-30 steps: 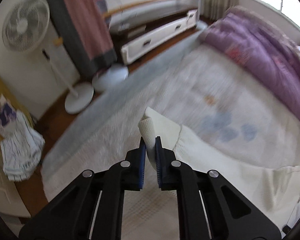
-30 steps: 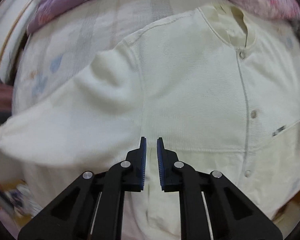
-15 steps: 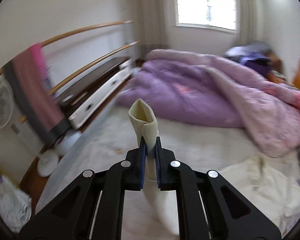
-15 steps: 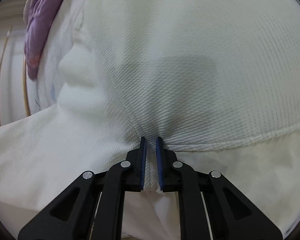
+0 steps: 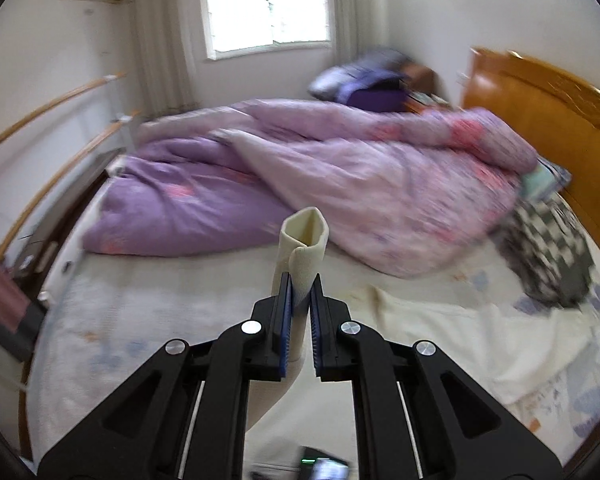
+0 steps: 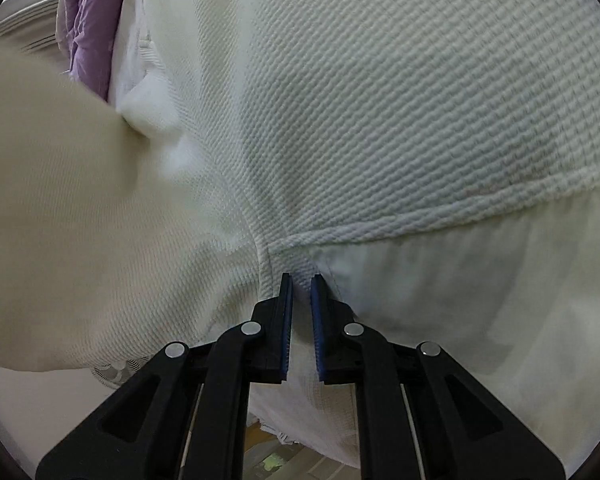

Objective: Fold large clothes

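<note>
A large cream knit cardigan lies on the bed. My left gripper (image 5: 300, 280) is shut on its ribbed sleeve cuff (image 5: 305, 240), which stands up out of the jaws, lifted above the sheet. The cardigan body (image 5: 480, 336) lies to the right. In the right wrist view the cardigan (image 6: 380, 120) fills the frame at very close range. My right gripper (image 6: 300, 282) has its jaws nearly closed at the seam junction (image 6: 276, 246) near the underarm, pressed against the fabric; a grip on cloth is not clear. The lifted sleeve (image 6: 60, 200) crosses at left.
A purple and pink duvet (image 5: 320, 184) is bunched across the far half of the bed. A checked cloth (image 5: 548, 248) lies at right by the wooden headboard (image 5: 540, 112). A dark device (image 5: 324, 466) sits at the near edge. Wooden rails (image 5: 52, 136) run along the left.
My left gripper swung from facing the floor and fan to facing the bed, carrying the cuff up. My right gripper came down close to the cardigan's underarm seam.
</note>
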